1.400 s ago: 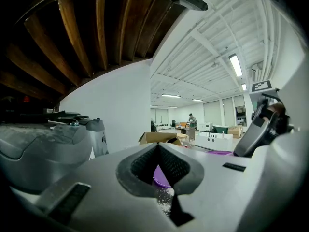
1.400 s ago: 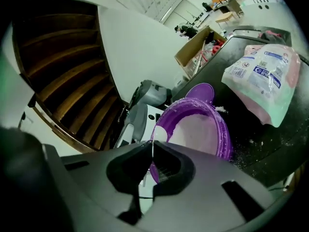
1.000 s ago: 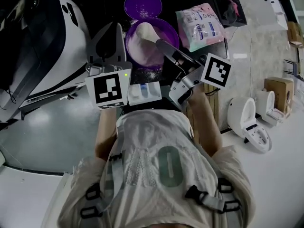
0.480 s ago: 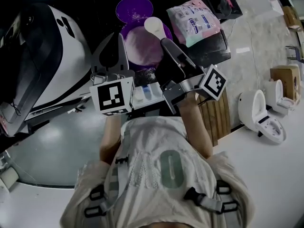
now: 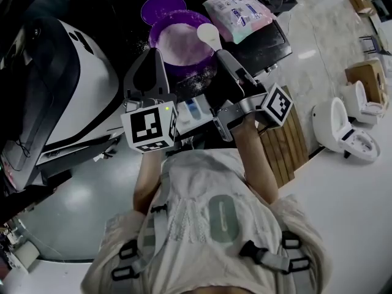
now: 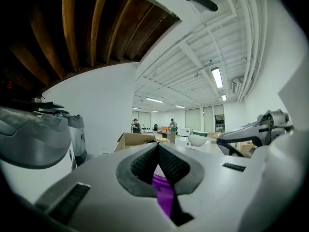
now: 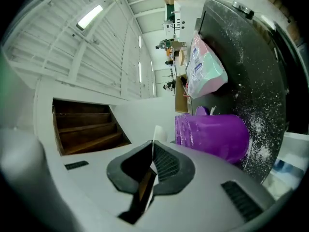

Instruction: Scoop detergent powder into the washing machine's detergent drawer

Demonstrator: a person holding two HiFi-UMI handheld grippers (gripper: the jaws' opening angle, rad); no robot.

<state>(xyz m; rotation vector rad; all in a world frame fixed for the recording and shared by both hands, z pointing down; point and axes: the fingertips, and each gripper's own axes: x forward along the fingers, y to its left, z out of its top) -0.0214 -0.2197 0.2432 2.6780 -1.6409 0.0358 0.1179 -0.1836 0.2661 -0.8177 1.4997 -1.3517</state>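
the right gripper point(image 5: 223, 55) is clamping its fingers hard on the thin handle of the white scoop point(image 5: 208, 34), which is showing edge-on between them in the right gripper view. the scoop's bowl is hanging over the right rim of the purple tub point(image 5: 177, 45), and the tub is sitting on the dark, powder-speckled top of the washing machine point(image 5: 272, 32). the left gripper point(image 5: 153, 59) is pinching the tub's near rim, a strip of purple wall wedged between its closed fingers point(image 6: 140, 166), so it looks to be steadying the tub. the detergent drawer point(image 5: 193, 110) is lying pulled out just nearer the person than the tub, between the 2 grippers, with its blue compartments showing. the powder is in the tub, with some spilled around it; whether the scoop is carrying a load, i cannot tell. the detergent bag point(image 5: 239, 14) and the purple lid point(image 5: 160, 8) are lying beyond. to do this step well, the scoop should be travelling level, bowl up, slowly toward the drawer. it should be tipping only once it is low over 1 compartment, so nothing is scattering onto the edges.
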